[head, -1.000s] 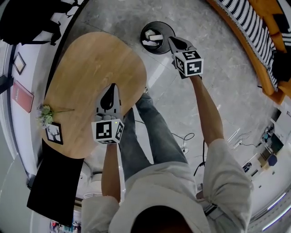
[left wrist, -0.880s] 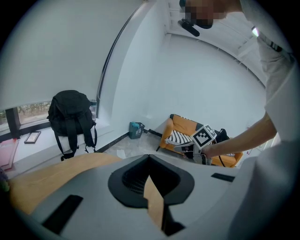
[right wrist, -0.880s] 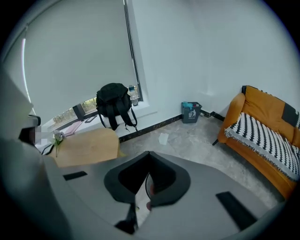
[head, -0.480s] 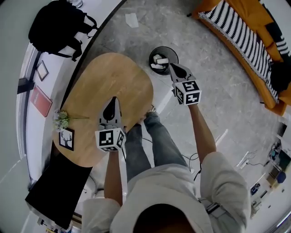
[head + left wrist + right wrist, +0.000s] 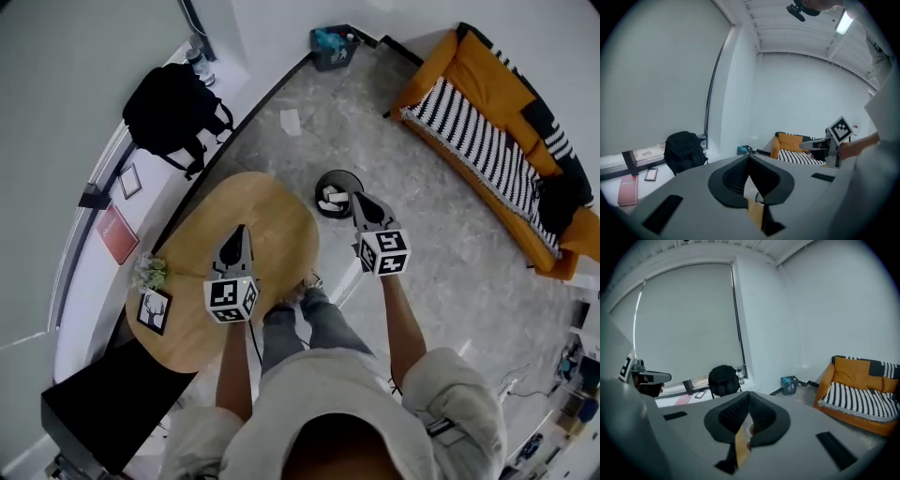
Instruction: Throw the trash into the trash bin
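Observation:
The black round trash bin (image 5: 334, 193) stands on the grey floor just past the oval wooden table (image 5: 265, 212), with white trash lying inside it. My right gripper (image 5: 357, 196) is shut and empty, its tips in line with the bin's right rim in the head view. In its own view the right gripper (image 5: 749, 393) points at the far wall. My left gripper (image 5: 238, 229) is over the table, jaws together with nothing between them. In the left gripper view the left gripper (image 5: 749, 156) shows closed tips, and the right gripper's marker cube (image 5: 841, 129) appears at the right.
A black backpack (image 5: 176, 102) sits on the window ledge. An orange sofa (image 5: 499, 148) with a striped blanket lines the right wall. Flowers (image 5: 148, 272) and a framed deer picture (image 5: 155, 310) stand at the table's left end. A paper scrap (image 5: 291, 122) lies on the floor.
Both grippers have risen, staying shut. The head view has climbed and pulled back, so the table and bin look smaller and the backpack, sofa and far corner have come into sight.

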A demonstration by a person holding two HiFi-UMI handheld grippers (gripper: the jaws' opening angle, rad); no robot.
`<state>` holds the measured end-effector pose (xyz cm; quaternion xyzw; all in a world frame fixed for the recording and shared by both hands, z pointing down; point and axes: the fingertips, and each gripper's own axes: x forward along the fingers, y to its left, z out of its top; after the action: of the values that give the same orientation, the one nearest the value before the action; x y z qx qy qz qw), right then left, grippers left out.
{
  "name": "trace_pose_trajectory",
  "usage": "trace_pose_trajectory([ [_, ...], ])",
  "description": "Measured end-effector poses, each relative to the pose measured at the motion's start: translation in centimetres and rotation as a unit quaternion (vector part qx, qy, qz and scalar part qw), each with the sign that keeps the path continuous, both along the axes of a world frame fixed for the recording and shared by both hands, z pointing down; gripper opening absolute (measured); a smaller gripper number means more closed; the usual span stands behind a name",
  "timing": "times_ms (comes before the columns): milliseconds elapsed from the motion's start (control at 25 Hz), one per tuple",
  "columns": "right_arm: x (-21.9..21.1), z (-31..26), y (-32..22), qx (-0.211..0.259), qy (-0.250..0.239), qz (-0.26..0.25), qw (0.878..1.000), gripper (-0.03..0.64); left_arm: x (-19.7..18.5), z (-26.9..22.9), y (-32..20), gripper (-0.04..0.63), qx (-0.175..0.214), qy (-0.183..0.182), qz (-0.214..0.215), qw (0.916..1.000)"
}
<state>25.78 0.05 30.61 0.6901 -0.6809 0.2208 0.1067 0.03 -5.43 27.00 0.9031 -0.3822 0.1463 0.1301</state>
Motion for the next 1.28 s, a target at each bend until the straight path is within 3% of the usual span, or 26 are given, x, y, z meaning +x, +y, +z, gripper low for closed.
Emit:
trace_pose_trajectory([
  [600,-0.9,-13.5,-0.3,0.074,0.042,0.005,0.996,0.029,-4.4,-11.0,-2.8,0.018,0.069,0.004,-0.044,0.9966],
  [1280,-2.5,-16.0,2.1,0.086,0.053,0.006,0.995,0.029,-6.4,-14.2,-2.0,0.018,0.094,0.013,-0.053,0.9941],
])
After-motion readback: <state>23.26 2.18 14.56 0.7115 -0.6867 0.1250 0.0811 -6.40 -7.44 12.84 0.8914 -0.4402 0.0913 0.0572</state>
